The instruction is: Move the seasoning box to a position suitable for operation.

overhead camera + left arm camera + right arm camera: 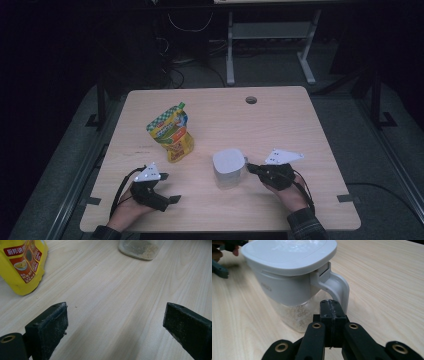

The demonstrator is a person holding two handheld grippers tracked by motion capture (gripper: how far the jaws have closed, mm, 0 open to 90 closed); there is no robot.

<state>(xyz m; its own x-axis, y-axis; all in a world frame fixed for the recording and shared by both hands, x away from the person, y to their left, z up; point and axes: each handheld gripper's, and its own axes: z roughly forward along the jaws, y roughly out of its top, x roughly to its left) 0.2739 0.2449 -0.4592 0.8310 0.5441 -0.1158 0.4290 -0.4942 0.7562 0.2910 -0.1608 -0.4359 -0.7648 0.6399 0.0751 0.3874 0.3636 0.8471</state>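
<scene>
Pale wooden table (280, 125), dim room, dark floor; metal desk legs (230, 50) beyond the far edge; round cable hole (251, 99) near the table's far side.

Item 1: container (229, 168), clear body with white lid (289, 253) and white handle (337, 287). Stands upright near the middle of the table, toward the person's side. Pale grains lie in its bottom. Handle faces the right gripper.

Item 2: right gripper (329, 305), black, held in the person's right hand (290, 195). Jaws pressed flat together with nothing between them. Tip sits just at the container's handle; whether it touches cannot be told. Grey three-cornered plate (283, 156) on top, cable trailing back along the wrist.

Item 3: left gripper (167, 187), black, held in the left hand (127, 210) at the near left part of the table. Jaws spread wide, bare wood between them, gripping nothing. Well apart from the container. Dusty fingers (53, 326) point across the table toward pouch and container.

Item 4: pouch (171, 132), yellow with green checked top and red label panels. Stands upright, leaning slightly, left of the container and farther from the person. Apart from both grippers.
</scene>
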